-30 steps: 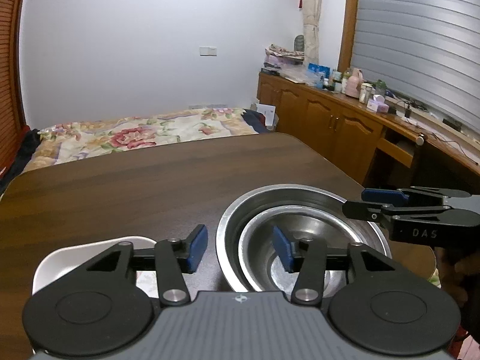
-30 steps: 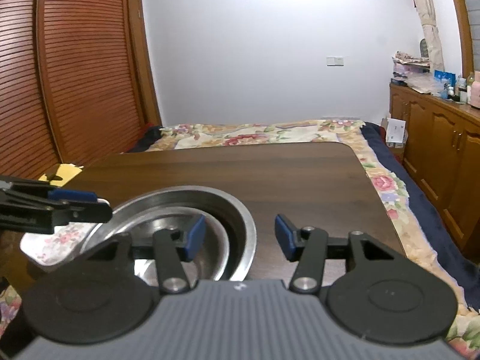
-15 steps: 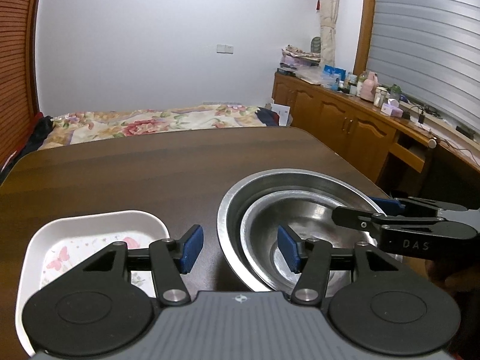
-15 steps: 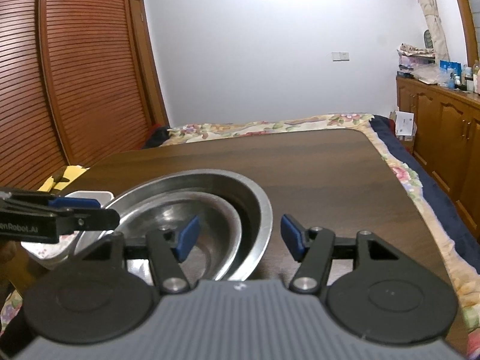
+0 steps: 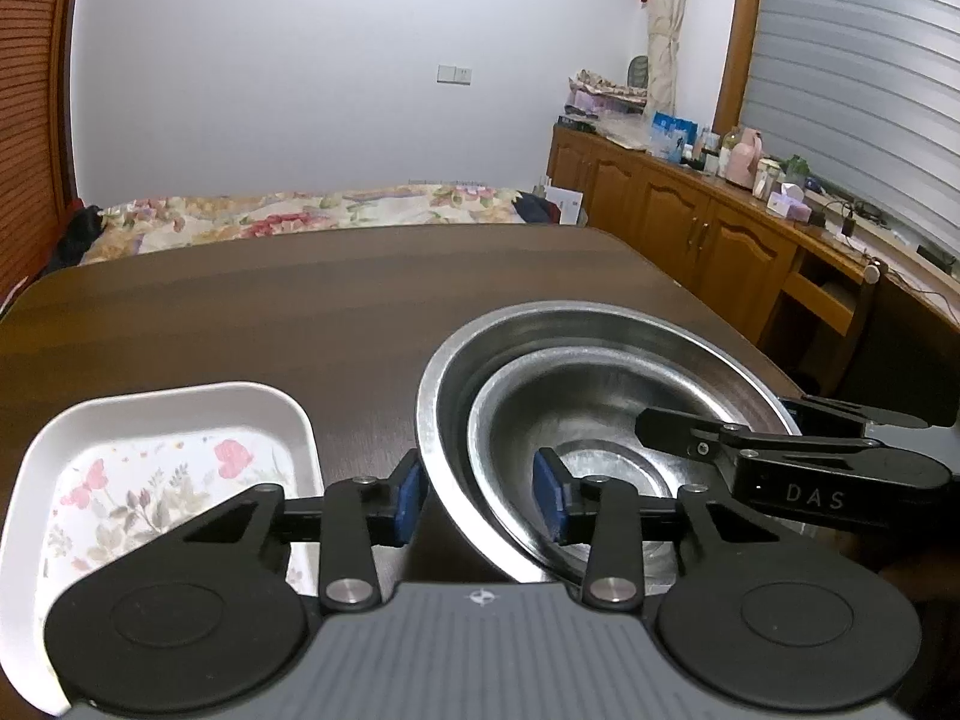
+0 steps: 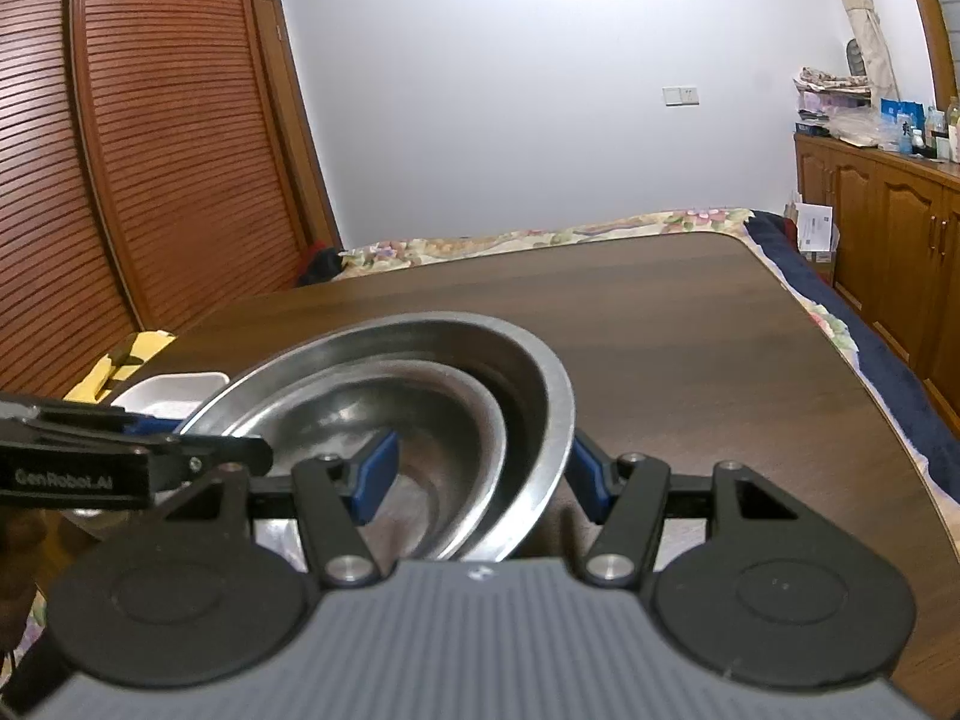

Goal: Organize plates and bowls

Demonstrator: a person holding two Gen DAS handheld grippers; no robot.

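We see our left gripper [image 5: 480,495] and right gripper [image 6: 480,474] each spread wide, straddling opposite rims of the big steel bowl [image 5: 456,360], seemingly without pinching. A smaller bowl [image 5: 600,420] nests inside it on the table [image 5: 300,312], beside the flowered white plate [image 5: 162,468].

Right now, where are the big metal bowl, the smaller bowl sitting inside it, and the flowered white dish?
big metal bowl [image 5: 600,315]: left wrist view, far rim.
smaller bowl [image 5: 600,420]: left wrist view, inner wall.
flowered white dish [image 5: 180,474]: left wrist view, printed floor.
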